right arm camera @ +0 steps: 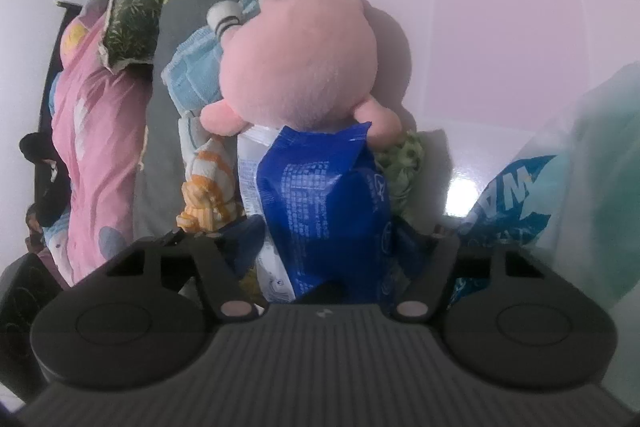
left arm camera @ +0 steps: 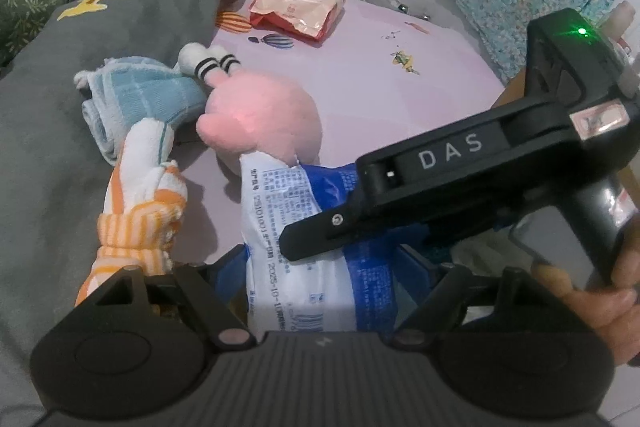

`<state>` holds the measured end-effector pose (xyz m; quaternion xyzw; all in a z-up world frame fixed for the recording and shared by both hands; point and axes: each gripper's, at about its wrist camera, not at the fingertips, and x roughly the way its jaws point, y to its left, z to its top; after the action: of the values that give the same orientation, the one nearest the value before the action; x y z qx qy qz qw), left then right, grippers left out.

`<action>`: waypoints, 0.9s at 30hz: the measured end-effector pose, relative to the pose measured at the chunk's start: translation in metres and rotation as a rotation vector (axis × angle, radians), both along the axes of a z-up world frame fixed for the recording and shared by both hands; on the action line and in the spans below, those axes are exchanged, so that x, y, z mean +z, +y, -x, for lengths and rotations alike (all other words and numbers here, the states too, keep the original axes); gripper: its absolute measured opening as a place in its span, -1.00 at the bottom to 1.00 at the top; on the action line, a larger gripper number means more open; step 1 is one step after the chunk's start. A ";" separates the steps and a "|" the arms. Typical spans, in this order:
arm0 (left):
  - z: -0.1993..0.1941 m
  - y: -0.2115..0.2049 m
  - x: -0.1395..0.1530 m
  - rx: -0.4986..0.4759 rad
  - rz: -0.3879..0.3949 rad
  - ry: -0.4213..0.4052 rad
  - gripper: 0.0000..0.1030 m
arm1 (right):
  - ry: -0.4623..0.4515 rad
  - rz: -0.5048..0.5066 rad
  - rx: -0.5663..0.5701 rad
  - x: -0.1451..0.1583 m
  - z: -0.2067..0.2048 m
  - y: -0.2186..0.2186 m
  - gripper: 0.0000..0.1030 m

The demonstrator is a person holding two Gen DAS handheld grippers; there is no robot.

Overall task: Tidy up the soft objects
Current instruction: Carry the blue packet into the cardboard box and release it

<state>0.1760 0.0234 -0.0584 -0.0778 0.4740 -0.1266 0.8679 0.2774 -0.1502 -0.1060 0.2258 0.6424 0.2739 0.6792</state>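
Observation:
A blue and white soft pack (left arm camera: 300,247) lies on the pink sheet, and both grippers are shut on it. My left gripper (left arm camera: 320,279) grips its near end. My right gripper (right arm camera: 324,267) grips the same pack (right arm camera: 320,203); its black body (left arm camera: 480,167) crosses the left wrist view above the pack. A pink plush toy (left arm camera: 260,115) with striped white feet lies just beyond the pack; it also shows in the right wrist view (right arm camera: 300,63). A folded blue towel (left arm camera: 140,99) and an orange-striped cloth (left arm camera: 144,203) lie to its left.
A grey blanket (left arm camera: 80,67) with yellow shapes covers the left of the bed. A red and white wipes pack (left arm camera: 298,3) lies further back on the pink sheet (left arm camera: 380,87). A green cloth (right arm camera: 400,163) and a blue-printed plastic bag (right arm camera: 512,203) lie to the right.

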 end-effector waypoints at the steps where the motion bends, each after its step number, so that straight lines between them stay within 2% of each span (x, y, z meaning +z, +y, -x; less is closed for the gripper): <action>1: 0.001 -0.001 0.002 0.003 -0.005 -0.005 0.53 | -0.009 -0.004 -0.001 0.002 0.000 0.000 0.14; 8: 0.015 -0.007 0.029 0.012 -0.034 -0.068 0.53 | -0.048 -0.073 -0.011 0.020 0.006 -0.008 0.06; 16: 0.039 -0.039 0.090 -0.005 -0.106 -0.211 0.53 | -0.146 -0.203 -0.037 0.071 0.026 -0.038 0.06; 22: 0.046 -0.100 0.139 -0.105 -0.073 -0.329 0.58 | -0.290 -0.271 -0.129 0.126 0.049 -0.110 0.06; 27: 0.042 -0.167 0.158 -0.247 -0.002 -0.359 0.59 | -0.399 -0.262 -0.248 0.156 0.079 -0.196 0.06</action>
<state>0.1337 -0.1434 0.0997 0.0055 0.3181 -0.2435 0.9162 0.1983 -0.3462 0.0505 0.3302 0.4223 0.3086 0.7858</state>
